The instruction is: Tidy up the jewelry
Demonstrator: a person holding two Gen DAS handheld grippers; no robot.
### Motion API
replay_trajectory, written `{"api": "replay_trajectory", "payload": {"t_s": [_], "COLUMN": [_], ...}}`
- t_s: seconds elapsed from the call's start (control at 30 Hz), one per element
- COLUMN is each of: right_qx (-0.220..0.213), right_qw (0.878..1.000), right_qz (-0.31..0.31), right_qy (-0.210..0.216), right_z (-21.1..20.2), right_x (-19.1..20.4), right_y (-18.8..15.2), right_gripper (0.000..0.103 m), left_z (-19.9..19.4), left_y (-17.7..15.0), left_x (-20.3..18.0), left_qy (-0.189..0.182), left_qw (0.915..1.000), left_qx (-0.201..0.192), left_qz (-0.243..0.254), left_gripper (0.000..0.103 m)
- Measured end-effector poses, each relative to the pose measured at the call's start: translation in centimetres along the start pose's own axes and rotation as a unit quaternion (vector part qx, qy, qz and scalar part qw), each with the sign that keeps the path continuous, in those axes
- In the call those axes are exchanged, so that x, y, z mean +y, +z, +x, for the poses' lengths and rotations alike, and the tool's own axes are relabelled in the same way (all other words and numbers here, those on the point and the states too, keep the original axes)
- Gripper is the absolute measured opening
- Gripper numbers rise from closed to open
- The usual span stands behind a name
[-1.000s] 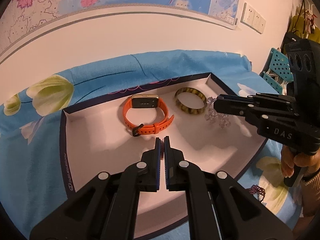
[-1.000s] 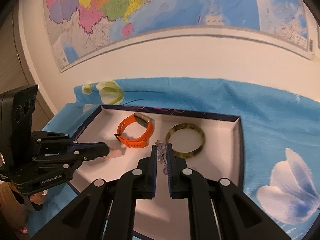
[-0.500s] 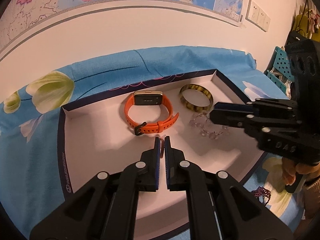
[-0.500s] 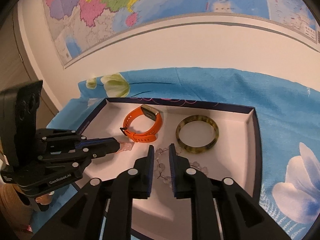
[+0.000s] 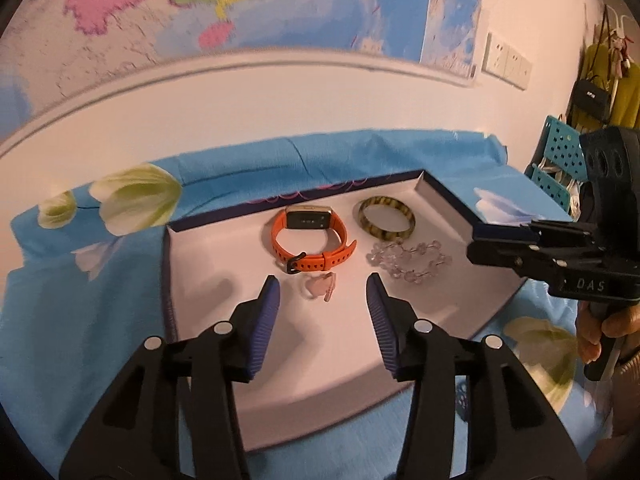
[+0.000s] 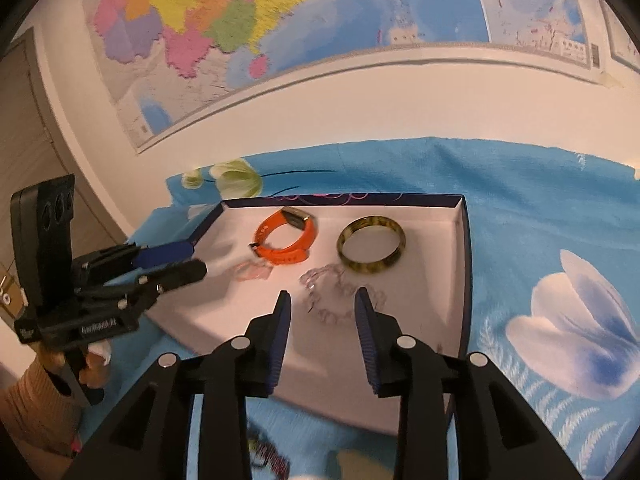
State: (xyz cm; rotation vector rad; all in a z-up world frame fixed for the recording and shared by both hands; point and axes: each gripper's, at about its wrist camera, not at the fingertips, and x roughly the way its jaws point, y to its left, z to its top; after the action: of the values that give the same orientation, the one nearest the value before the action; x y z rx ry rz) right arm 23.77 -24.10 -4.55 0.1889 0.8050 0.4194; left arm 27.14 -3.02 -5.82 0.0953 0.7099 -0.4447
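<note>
The left gripper [image 5: 322,296] stood with its jaws partly apart, having just been opening, and nothing was pressed between its pads. The small pink clip [image 5: 319,289] lay loose on the floor of the shallow white tray [image 5: 200,280] just ahead of the fingertips — most likely set down there to join the other pieces. Behind it the orange watch [image 5: 310,240] rested on its side near the tray's far wall, strap buckled into a loop so it stayed compact.

Right of the watch lay the tortoiseshell bangle [image 5: 386,222], flat and apart from its neighbours. In front of the bangle the clear bead bracelet [image 6: 340,294] sprawled in a loose heap; the right gripper [image 6: 323,312] hung just short of it, its jaws narrowly parted and also just opening, no bead pinched. All four pieces seemed gathered in the tray's far half, each given its own spot.

As for writing, the right gripper's body showed "DAS" in the left view. The white lettering on the left gripper's side was too blurred to read, as was the wall map [image 6: 280,20].
</note>
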Motion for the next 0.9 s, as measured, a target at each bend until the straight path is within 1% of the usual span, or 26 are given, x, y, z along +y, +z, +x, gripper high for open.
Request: {"api": "replay_trajectory", "payload": {"t_s": [0.1,0.2,0.27,0.37,0.47,0.6,0.67,0.73,0.77,0.8,0.9], "right_qx": [0.003,0.016,0.032,0.058,0.078,0.092,0.090,0.089,0.090,0.092,0.089], "right_qw": [1.000,0.999,0.998,0.996,0.995,0.993,0.993,0.993,0.993,0.993,0.994], "right_qz": [-0.015,-0.036,-0.050,-0.062,-0.069,-0.071,-0.070,-0.073,-0.072,-0.070,-0.065], "right_qy": [0.008,0.016,0.015,0.009,0.000,-0.008,-0.013,-0.016,-0.016,-0.014,-0.017], "right_z": [-1.4,-2.5,-2.8,-2.8,-2.5,-2.1,-2.0,-1.9,-1.9,-1.8,-1.7], "right_x": [0.9,2.0,2.6,3.0,3.4,3.6,3.7,3.8,3.9,3.9,3.7], "right_y": [-1.2,-2.8,-4.1,-5.9,-7.5,-8.7,-8.9,-9.0,-8.9,-8.9,-8.8], "right_gripper": [0.031,0.031,0.031,0.032,0.036,0.036,0.036,0.030,0.018,0.007,0.003], "left_z": [-2.1,-3.9,-5.1,-6.0,-6.5,-7.0,-7.1,-7.2,-7.2,-7.3,-7.4], "left_y": [-0.7,-1.6,-2.4,-3.8,-5.2,-6.9,-7.4,-7.9,-8.1,-8.3,-8.7], "left_x": [-0.4,-0.7,-0.8,-1.1,-1.3,-1.6,-1.6,-1.6,-1.7,-1.7,-1.8], "left_qy": [0.000,-0.005,-0.009,-0.015,-0.011,-0.017,-0.018,-0.020,-0.021,-0.021,-0.022], "left_qw": [0.9998,0.9995,0.9994,0.9994,0.9996,0.9997,0.9998,0.9998,0.9998,0.9997,0.9997], "left_qx": [-0.018,-0.028,-0.032,-0.030,-0.024,-0.015,-0.012,-0.008,-0.007,-0.006,-0.004], "left_qz": [0.006,0.008,0.010,0.009,0.011,0.007,0.003,-0.001,-0.003,-0.004,-0.004], "left_gripper": [0.047,0.048,0.049,0.050,0.050,0.050,0.051,0.051,0.051,0.051,0.051]}}
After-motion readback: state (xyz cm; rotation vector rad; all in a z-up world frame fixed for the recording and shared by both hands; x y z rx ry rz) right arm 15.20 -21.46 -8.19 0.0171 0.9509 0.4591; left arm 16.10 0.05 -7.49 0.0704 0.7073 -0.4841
